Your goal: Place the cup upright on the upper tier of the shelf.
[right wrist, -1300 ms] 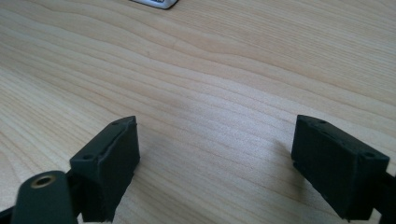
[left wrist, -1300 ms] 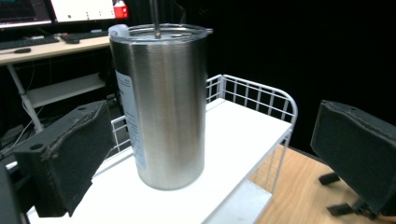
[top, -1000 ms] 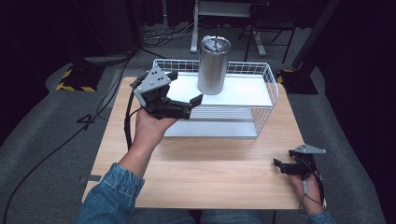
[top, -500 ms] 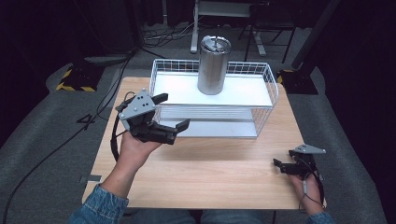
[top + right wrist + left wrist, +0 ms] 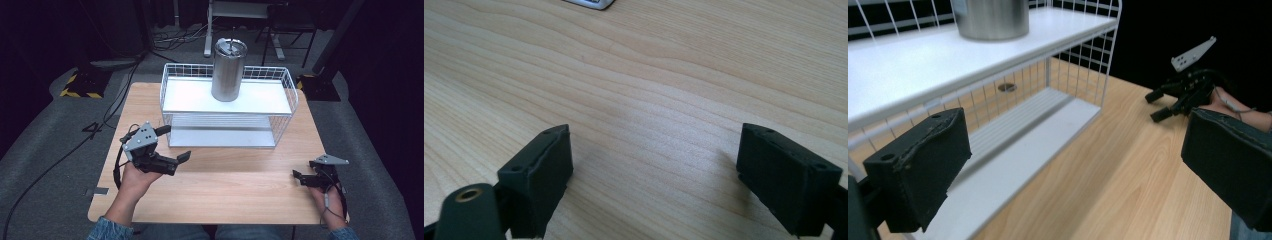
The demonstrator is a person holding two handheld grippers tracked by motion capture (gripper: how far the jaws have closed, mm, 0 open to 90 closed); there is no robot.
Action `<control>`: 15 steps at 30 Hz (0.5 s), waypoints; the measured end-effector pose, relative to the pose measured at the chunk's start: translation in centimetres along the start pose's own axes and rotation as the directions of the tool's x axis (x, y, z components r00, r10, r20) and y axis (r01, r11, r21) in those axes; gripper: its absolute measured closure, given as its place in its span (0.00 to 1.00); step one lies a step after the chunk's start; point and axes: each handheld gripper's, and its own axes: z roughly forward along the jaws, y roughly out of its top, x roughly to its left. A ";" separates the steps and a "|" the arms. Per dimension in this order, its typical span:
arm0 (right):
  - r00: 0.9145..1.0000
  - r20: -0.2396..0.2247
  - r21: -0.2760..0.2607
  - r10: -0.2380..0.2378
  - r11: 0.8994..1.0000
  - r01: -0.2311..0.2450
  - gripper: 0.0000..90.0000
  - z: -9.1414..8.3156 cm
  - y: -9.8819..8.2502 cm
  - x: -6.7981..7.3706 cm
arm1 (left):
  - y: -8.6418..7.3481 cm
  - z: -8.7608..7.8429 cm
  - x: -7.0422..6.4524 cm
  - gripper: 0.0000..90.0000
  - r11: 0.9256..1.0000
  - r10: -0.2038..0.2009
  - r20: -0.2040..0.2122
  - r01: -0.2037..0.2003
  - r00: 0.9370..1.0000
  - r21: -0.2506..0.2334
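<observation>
**Tumbler shelved, both grippers empty**

Your steel tumbler (image 5: pixel 228 70) stands upright on the wire rack's (image 5: pixel 286 116) top shelf. Left gripper (image 5: pixel 176 143), jaws wide, nothing held, sits near the rack front. Right gripper (image 5: pixel 297 177) rests open on the table (image 5: pixel 240 195), well apart, likely parked.

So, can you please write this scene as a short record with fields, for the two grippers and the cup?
left gripper: open, empty, held over the table in front of the rack
right gripper: open, empty, low at the table's near right corner
steel cup: upright on the rack's top shelf
wire rack: white, two shelves, at the far side of the table
table: light wood
</observation>
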 end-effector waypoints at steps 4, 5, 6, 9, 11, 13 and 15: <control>1.000 0.000 0.000 0.000 1.000 0.000 0.17 0.0 0.0 0.0 | -1.7 0.0 0.3 0.00 0.999 -0.030 -0.012 0.030 0.999 0.019; 1.000 0.000 0.000 0.000 1.000 0.000 0.17 0.0 0.0 0.0 | -1.7 0.0 0.3 0.00 0.999 -0.030 -0.012 0.030 0.999 0.019; 1.000 0.000 0.000 0.000 1.000 0.000 0.17 0.0 0.0 0.0 | -2.5 0.0 0.5 0.00 0.999 -0.024 -0.031 0.025 0.999 0.040; 1.000 0.000 0.000 0.000 1.000 0.000 0.17 0.0 0.0 0.0 | -3.3 -0.1 0.5 0.00 0.998 -0.022 -0.050 0.025 0.999 0.056; 1.000 0.000 0.000 0.000 1.000 0.000 0.17 0.0 0.0 0.0 | -4.1 -0.1 0.6 0.00 0.997 -0.036 -0.056 0.039 0.998 0.063; 1.000 0.000 0.000 0.000 1.000 0.000 0.17 0.0 0.0 0.0 | -5.0 -0.1 0.8 0.00 0.996 -0.049 -0.060 0.053 0.997 0.069; 1.000 0.000 0.000 0.000 1.000 0.000 0.17 0.0 0.0 0.0 | -5.9 0.0 0.9 0.00 0.995 -0.053 -0.071 0.059 0.996 0.082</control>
